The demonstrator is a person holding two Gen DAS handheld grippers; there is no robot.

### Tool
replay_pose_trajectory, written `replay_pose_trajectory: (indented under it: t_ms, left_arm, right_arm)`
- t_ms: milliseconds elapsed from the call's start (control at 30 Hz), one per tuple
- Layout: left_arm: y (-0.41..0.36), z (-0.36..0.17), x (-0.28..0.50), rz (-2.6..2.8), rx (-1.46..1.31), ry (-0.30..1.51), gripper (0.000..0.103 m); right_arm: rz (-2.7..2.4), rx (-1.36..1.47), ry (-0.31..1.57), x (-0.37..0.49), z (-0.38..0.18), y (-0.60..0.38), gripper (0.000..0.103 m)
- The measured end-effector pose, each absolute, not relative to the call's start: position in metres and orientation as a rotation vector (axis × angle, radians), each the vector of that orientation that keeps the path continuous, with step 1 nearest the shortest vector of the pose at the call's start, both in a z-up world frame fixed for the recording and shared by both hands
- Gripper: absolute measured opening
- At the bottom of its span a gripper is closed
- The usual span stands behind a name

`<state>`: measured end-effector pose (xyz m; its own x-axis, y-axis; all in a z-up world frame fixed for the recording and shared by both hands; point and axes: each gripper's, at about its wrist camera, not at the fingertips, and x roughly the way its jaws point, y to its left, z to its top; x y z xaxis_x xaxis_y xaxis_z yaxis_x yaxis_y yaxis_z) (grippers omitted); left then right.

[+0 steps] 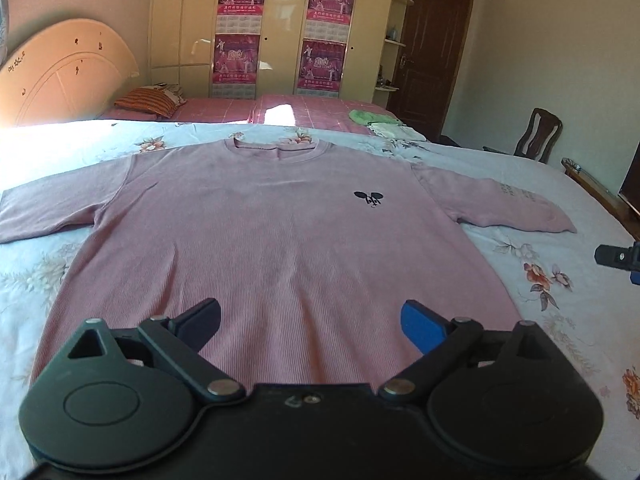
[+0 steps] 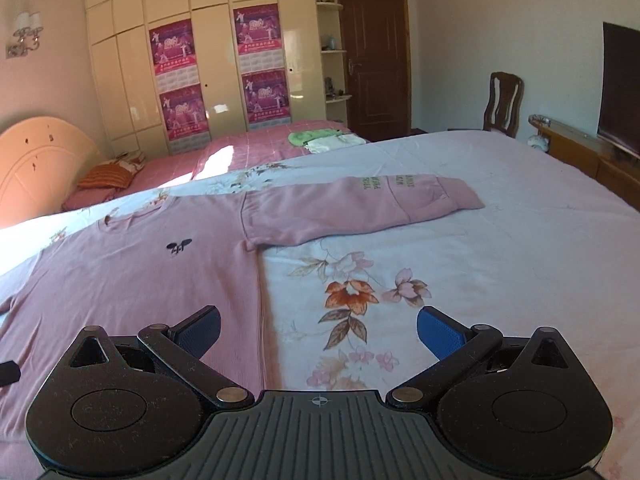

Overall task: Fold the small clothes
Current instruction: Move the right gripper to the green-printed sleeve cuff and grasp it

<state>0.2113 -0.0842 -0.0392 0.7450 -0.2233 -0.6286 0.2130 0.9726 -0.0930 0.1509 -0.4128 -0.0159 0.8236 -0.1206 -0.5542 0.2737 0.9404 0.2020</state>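
A pink ribbed T-shirt (image 1: 272, 240) with a small black logo (image 1: 368, 199) lies flat and face up on the floral bedsheet (image 1: 560, 300), both sleeves spread out. My left gripper (image 1: 310, 326) hovers above the shirt's lower hem, jaws wide apart with nothing between them. In the right wrist view the same T-shirt (image 2: 140, 280) fills the left side, and its right sleeve (image 2: 360, 208) stretches out to the right. My right gripper (image 2: 318, 332) is open over the shirt's right side edge, its left finger above the fabric and its right finger above bare sheet.
A second bed with a pink cover (image 1: 280, 108) holds a striped pillow (image 1: 146, 102) and folded green and white cloths (image 2: 320, 140). Wardrobes with posters, a brown door, a wooden chair (image 2: 502, 102) and a TV on a low cabinet (image 2: 620, 88) line the room.
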Motion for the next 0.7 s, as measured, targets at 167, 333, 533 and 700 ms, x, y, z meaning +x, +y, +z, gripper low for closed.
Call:
replay_pose_trajectory:
  t_ms: [167, 333, 533, 700]
  left_arm:
    - [-0.094, -0.045, 0.262, -0.153, 0.036, 0.671, 0.089]
    - [-0.111, -0.053, 0.307, -0.110, 0.044, 0.697, 0.094]
    - [-0.134, -0.066, 0.333, -0.119, 0.105, 0.729, 0.095]
    - [-0.144, -0.080, 0.347, -0.115, 0.127, 0.763, 0.095]
  right_arm:
    - [-0.234, 0.323, 0.556, 0.209, -0.022, -0.461, 0.103]
    - [-0.270, 0.379, 0.562, 0.255, -0.039, -0.513, 0.103]
    - [-0.323, 0.468, 0.544, 0.288, -0.063, -0.579, 0.102]
    - [-0.380, 0.535, 0.543, 0.304, -0.078, -0.620, 0.075]
